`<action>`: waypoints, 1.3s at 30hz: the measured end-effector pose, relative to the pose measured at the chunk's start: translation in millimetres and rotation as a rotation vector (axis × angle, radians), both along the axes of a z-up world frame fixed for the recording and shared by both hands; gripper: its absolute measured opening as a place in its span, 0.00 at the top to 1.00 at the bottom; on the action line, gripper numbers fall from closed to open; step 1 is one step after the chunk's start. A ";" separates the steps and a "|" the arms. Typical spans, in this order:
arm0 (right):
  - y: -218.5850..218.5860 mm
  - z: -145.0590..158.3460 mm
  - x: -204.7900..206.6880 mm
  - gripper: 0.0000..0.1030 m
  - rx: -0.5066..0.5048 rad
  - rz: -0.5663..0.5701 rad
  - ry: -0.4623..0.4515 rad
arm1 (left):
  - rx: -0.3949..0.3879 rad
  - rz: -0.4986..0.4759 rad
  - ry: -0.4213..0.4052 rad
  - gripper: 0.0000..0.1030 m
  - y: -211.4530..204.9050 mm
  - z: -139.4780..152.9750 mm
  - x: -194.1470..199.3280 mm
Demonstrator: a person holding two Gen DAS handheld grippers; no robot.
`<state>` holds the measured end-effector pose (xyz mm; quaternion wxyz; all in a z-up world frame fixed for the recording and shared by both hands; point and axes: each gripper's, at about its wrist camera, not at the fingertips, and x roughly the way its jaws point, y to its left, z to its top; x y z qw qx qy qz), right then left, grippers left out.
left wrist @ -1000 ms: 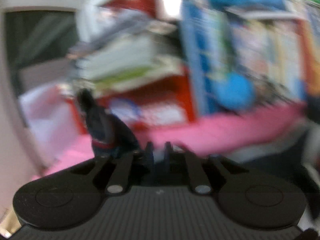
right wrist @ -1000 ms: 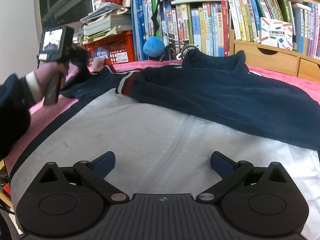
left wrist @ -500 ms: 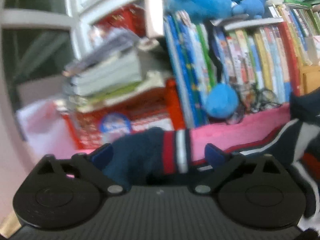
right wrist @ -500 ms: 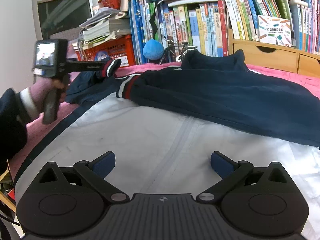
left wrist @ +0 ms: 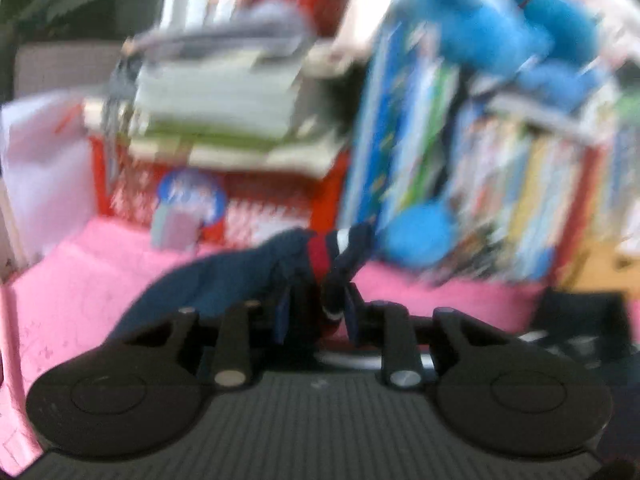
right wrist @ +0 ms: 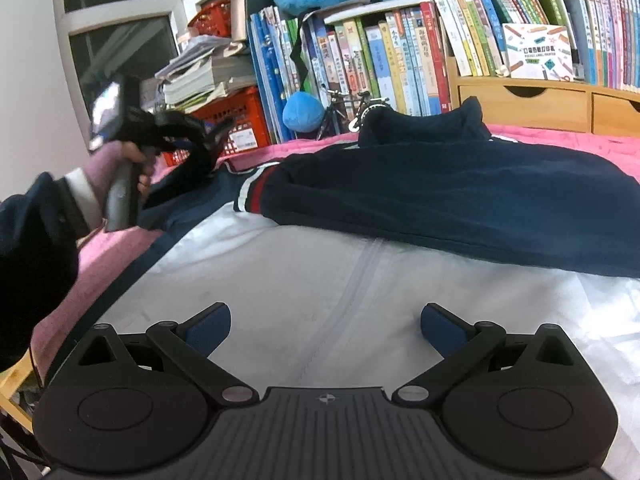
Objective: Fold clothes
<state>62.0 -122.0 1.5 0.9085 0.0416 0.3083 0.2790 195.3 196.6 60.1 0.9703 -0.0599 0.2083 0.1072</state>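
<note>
A navy and white jacket (right wrist: 440,192) lies spread on the pink bed cover (right wrist: 560,144), its white lower part (right wrist: 320,272) nearest me. One navy sleeve with a red and white striped cuff (right wrist: 250,194) is folded across the body. In the blurred left wrist view, my left gripper (left wrist: 316,316) is shut on the other sleeve's striped cuff (left wrist: 320,252), which stands up between the fingers. The right wrist view shows that left gripper (right wrist: 212,136) held in a person's hand (right wrist: 140,168), lifting dark sleeve fabric off the bed at the left. My right gripper (right wrist: 326,328) hangs open above the white part.
Behind the bed are a bookshelf (right wrist: 380,52) packed with books, a red crate (right wrist: 232,120) under stacked papers, blue plush toys (right wrist: 304,112) and wooden drawers (right wrist: 520,100). A window (right wrist: 120,40) is at the left. A dark sleeve (right wrist: 36,260) fills the left edge.
The left gripper stood open around the striped cuff half a second ago. It has now shut on it and lifted the sleeve. The right gripper stays open over the white part.
</note>
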 end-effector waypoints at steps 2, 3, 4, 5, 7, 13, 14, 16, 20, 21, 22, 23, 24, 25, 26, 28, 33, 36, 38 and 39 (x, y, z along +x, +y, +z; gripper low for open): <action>-4.0 0.7 -0.3 0.01 0.032 -0.008 -0.001 | -0.004 -0.051 -0.055 0.75 -14.1 17.7 -17.5; -7.1 1.3 -0.7 0.01 0.055 -0.016 -0.004 | -0.007 -0.077 -0.083 0.75 -21.1 26.6 -26.2; -10.9 2.9 -1.0 0.02 0.084 -0.026 -0.008 | -0.009 -0.102 -0.110 0.78 -28.1 35.5 -35.0; -18.9 7.0 0.3 0.02 0.146 -0.029 -0.006 | -0.007 -0.131 -0.114 0.78 -39.4 33.9 -42.0; -32.8 18.3 9.8 0.01 0.302 -0.032 0.048 | -0.002 -0.189 -0.120 0.78 -62.2 30.0 -55.9; -45.6 50.0 62.6 0.00 0.581 -0.007 0.203 | 0.007 -0.297 -0.068 0.84 -117.6 0.9 -76.7; -42.2 48.0 71.1 0.00 0.577 -0.018 0.236 | 0.009 -0.312 -0.058 0.84 -126.4 -4.5 -79.4; -34.7 42.7 85.6 0.00 0.556 -0.053 0.298 | 0.050 -0.319 -0.057 0.83 -131.0 -8.7 -85.9; -25.6 30.5 85.8 0.00 0.484 -0.109 0.317 | 0.225 -0.352 -0.060 0.45 -128.8 -14.4 -100.2; -25.3 27.5 82.9 0.00 0.472 -0.113 0.310 | 0.276 -0.361 -0.059 0.23 -128.3 -19.4 -102.1; -25.2 23.4 80.0 0.00 0.463 -0.119 0.310 | 0.323 -0.368 -0.065 0.16 -130.6 -25.3 -103.9; -25.1 19.1 78.3 0.00 0.458 -0.123 0.314 | 0.379 -0.381 -0.065 0.16 -134.2 -32.0 -103.5; -25.0 14.7 77.0 0.00 0.456 -0.126 0.320 | 0.426 -0.392 -0.055 0.14 -139.1 -39.5 -100.4; -25.0 10.3 75.6 0.00 0.455 -0.129 0.327 | 0.474 -0.403 -0.043 0.12 -144.0 -47.1 -97.2; -24.4 7.9 76.0 0.00 0.456 -0.132 0.333 | 0.521 -0.413 -0.032 0.12 -148.9 -54.6 -94.1; -24.1 5.7 75.8 0.00 0.457 -0.137 0.337 | 0.504 -0.392 0.018 0.42 -145.9 -60.0 -79.8; -29.6 9.9 72.4 0.00 0.473 -0.138 0.323 | 0.422 -0.368 0.005 0.79 -143.0 -47.7 -77.4; -34.1 13.9 74.7 0.00 0.517 -0.123 0.323 | 0.360 -0.366 -0.060 0.89 -143.4 -29.9 -89.8; -33.4 18.4 80.7 0.00 0.566 -0.094 0.333 | 0.318 -0.365 -0.102 0.90 -143.6 -18.0 -98.0; -31.2 21.7 85.4 0.00 0.580 -0.079 0.336 | 0.324 -0.379 -0.105 0.90 -149.2 -18.1 -100.5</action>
